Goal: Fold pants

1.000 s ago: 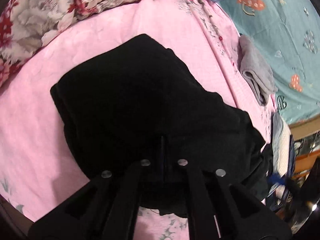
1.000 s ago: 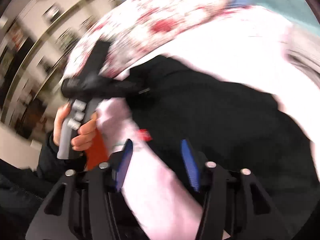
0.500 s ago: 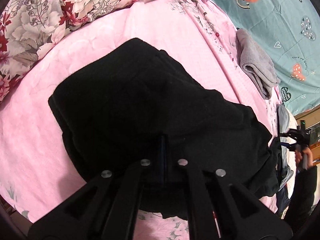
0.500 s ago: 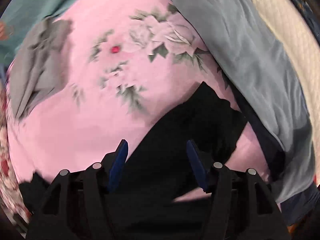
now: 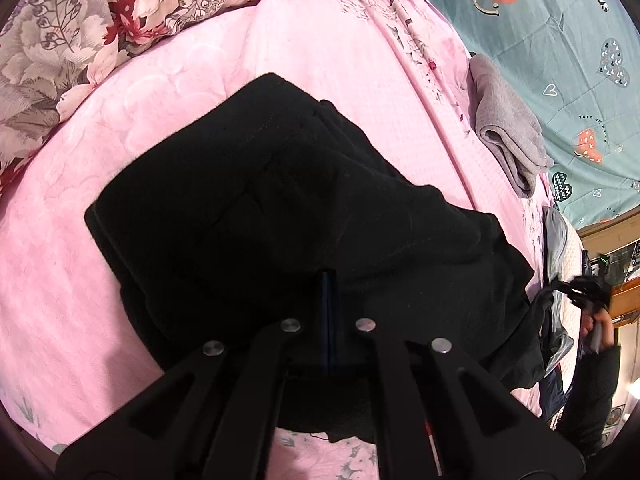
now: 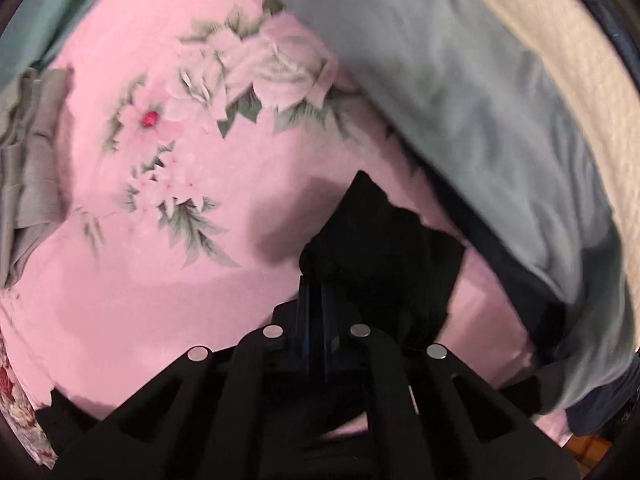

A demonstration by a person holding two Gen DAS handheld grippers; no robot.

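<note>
1. Your left gripper (image 5: 328, 300) has its fingers pressed together on the near edge of the black pants (image 5: 280, 208).
2. Your right gripper (image 6: 316, 312) is likewise pinched tight on a far corner of the pants (image 6: 384, 248), lifted slightly off the bed.
3. The pants lie folded on the pink bedsheet (image 5: 280, 52), bare sheet showing on their left and far sides.
4. A folded grey cloth (image 5: 508, 128) lies well apart to the right; a grey-blue garment (image 6: 460, 92) sits just beside the held corner.

Right gripper (image 6: 316, 300) pinches black pants (image 6: 384, 248) (pink sheet (image 6: 160, 280) beneath).
</note>
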